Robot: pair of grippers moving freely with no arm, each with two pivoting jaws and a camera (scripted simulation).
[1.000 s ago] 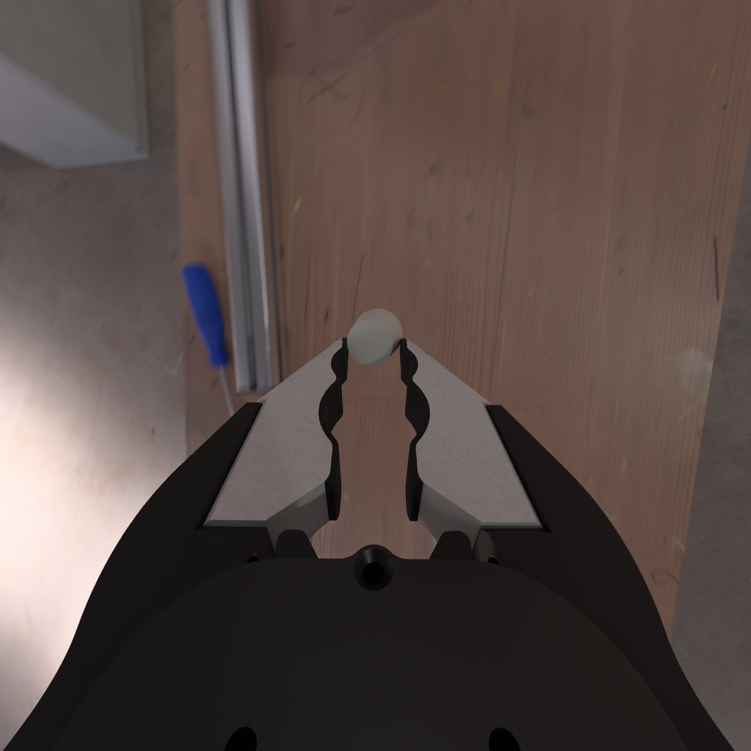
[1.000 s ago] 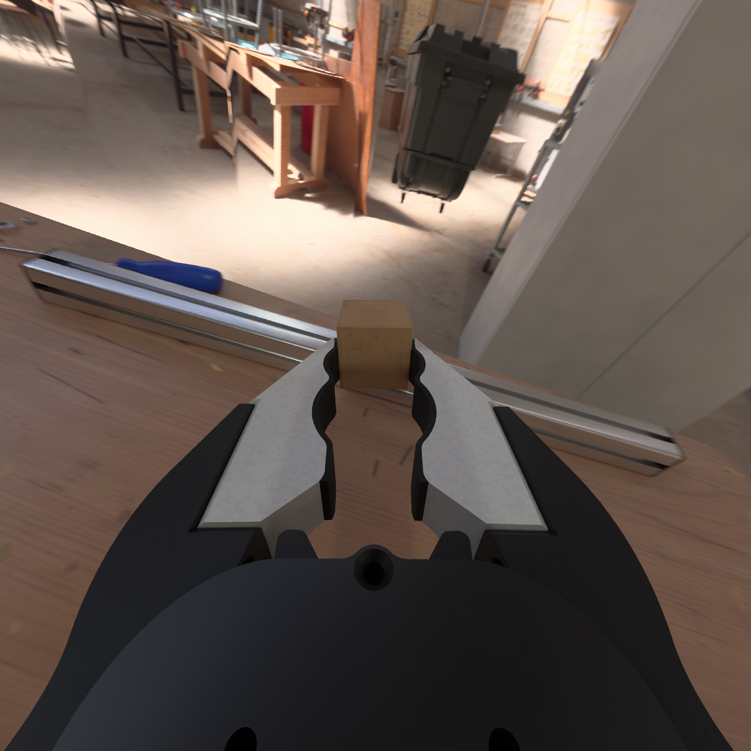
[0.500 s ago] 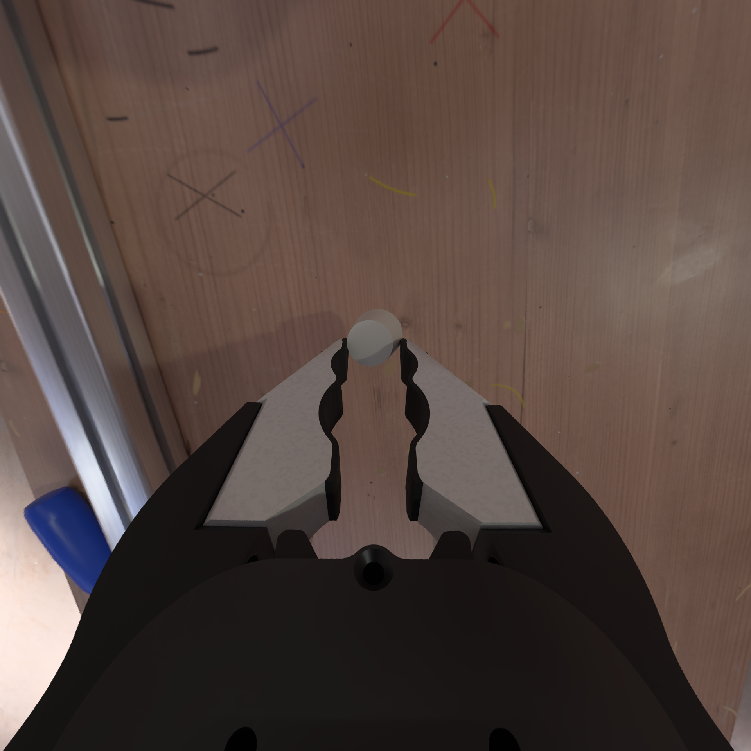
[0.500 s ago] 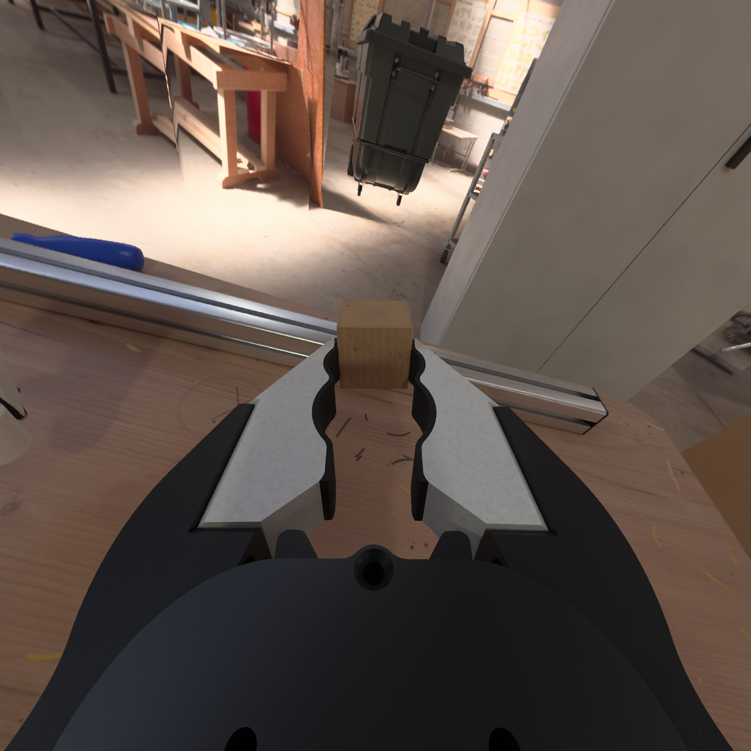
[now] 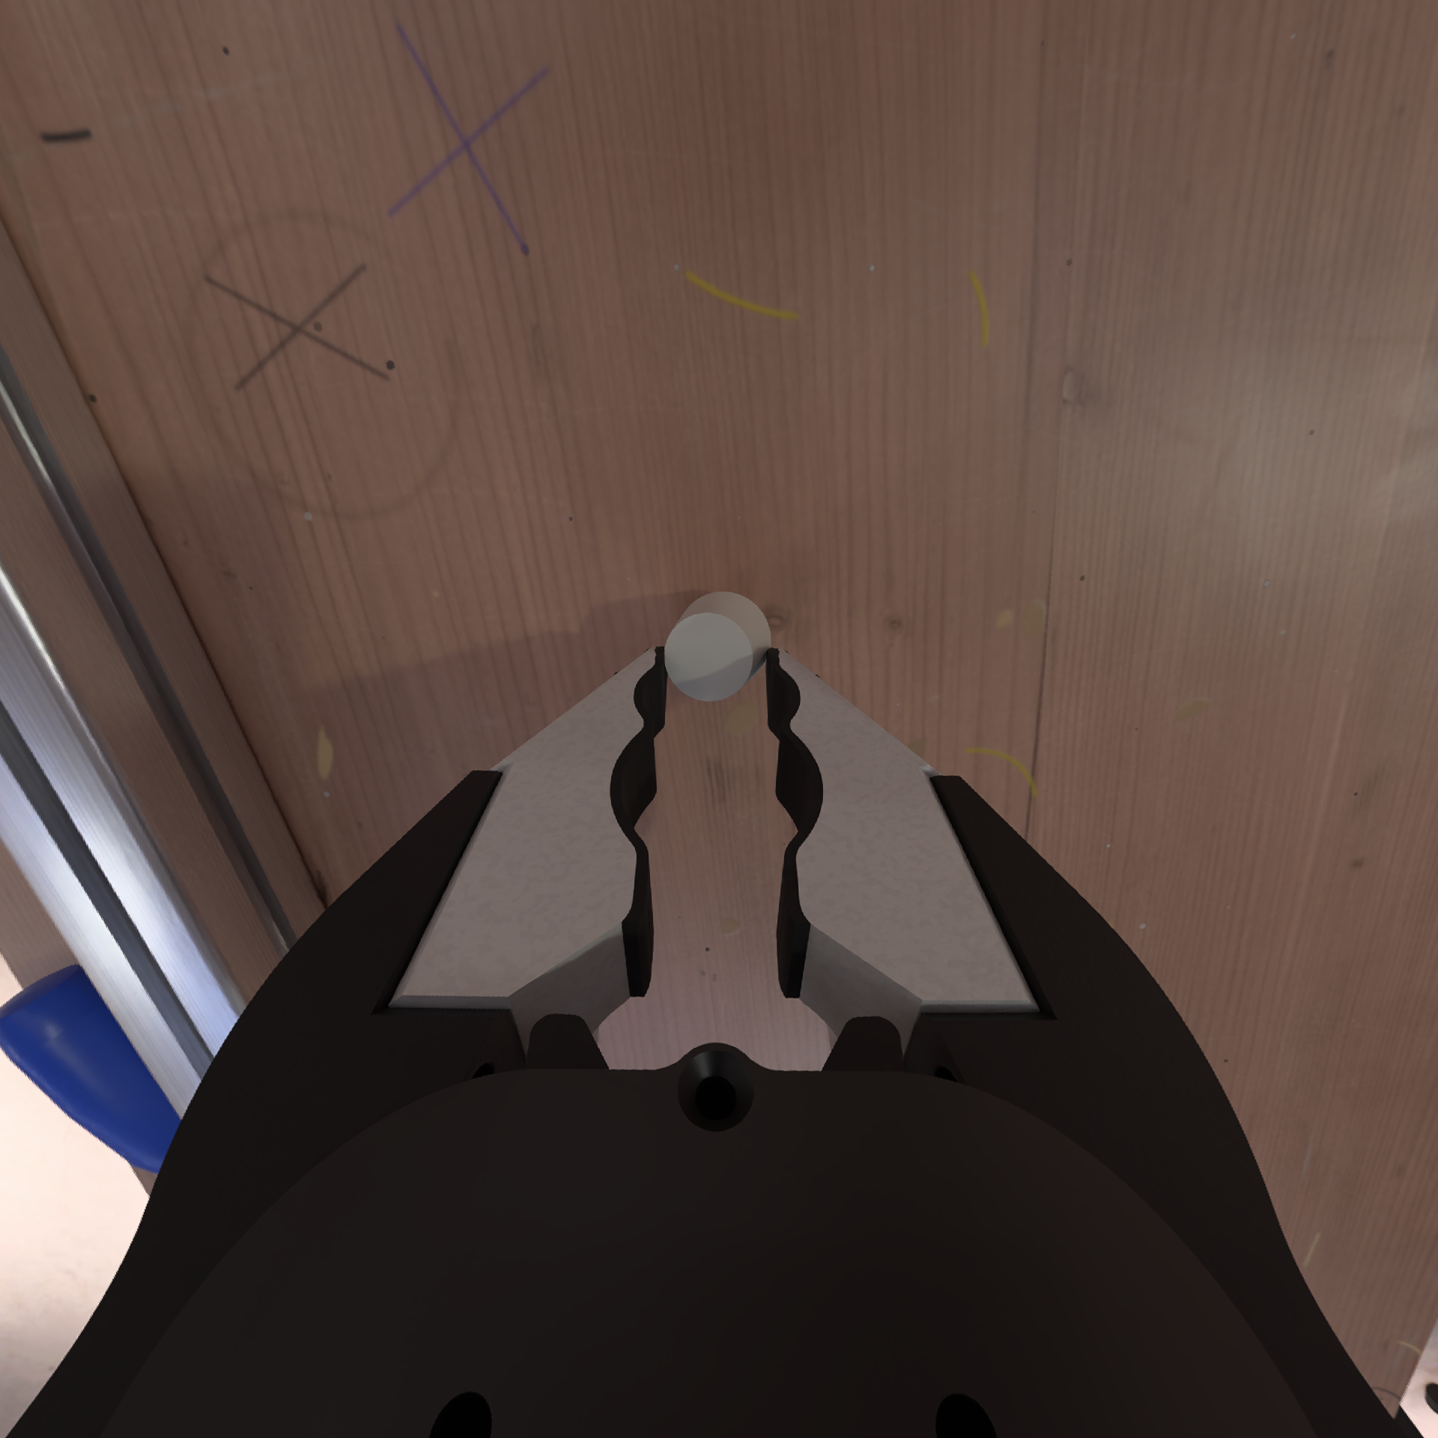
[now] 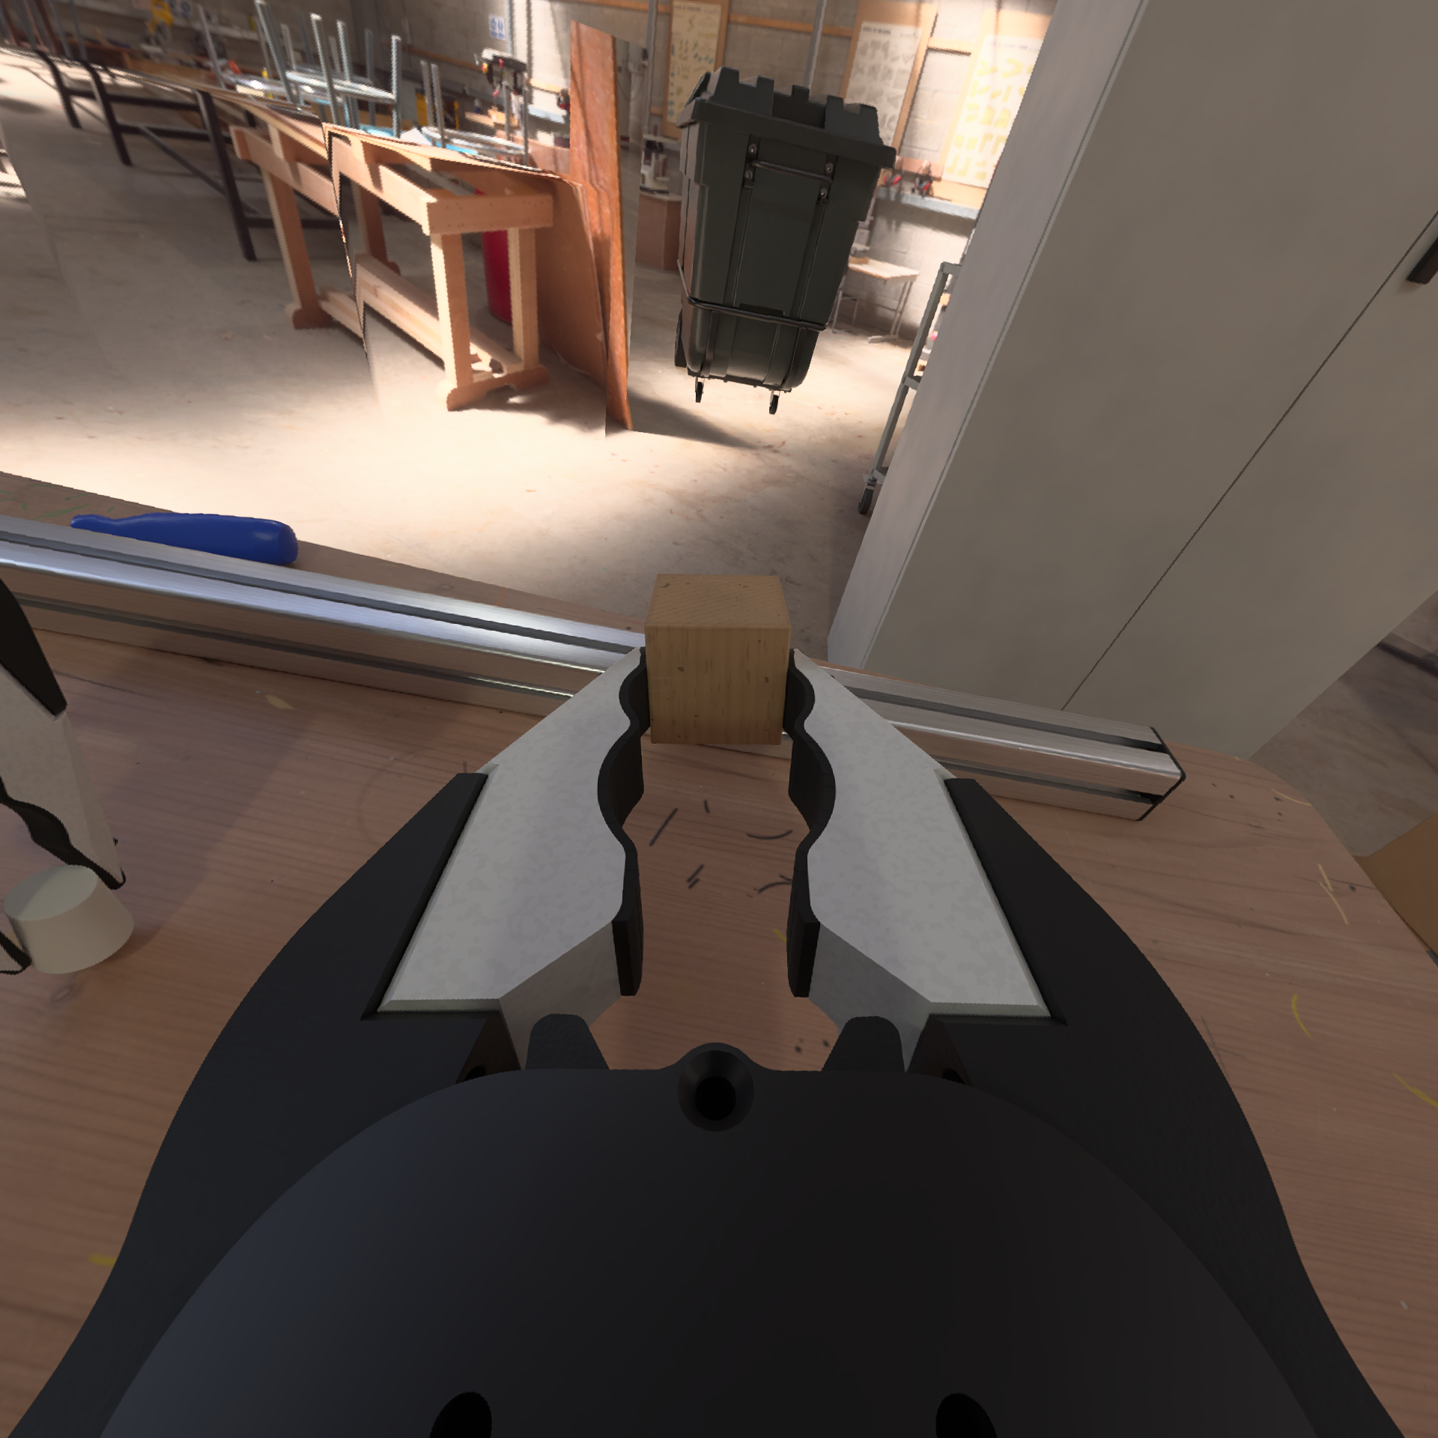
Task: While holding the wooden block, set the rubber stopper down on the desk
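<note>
In the left wrist view my left gripper [image 5: 716, 663] is shut on the pale grey rubber stopper [image 5: 710, 657] at its fingertips, pointing down at the wooden desk [image 5: 895, 405]. In the right wrist view the stopper [image 6: 66, 918] shows at the far left, at or just above the desk surface [image 6: 249, 825], with the left gripper's fingers [image 6: 35, 762] around it. My right gripper [image 6: 716, 677] is shut on the light wooden block [image 6: 714, 661] and holds it above the desk.
An aluminium rail [image 6: 327, 622] runs along the desk's far edge and shows in the left wrist view [image 5: 85, 739]. A blue screwdriver handle [image 6: 202, 533] lies beyond it. A grey cabinet [image 6: 1167, 389] stands to the right. Pen crosses [image 5: 467, 144] mark the desk.
The left gripper has come lower and closer to the desk with the stopper. The right gripper has shifted, so the stopper and left fingers now show at its left edge. Both grips are unchanged.
</note>
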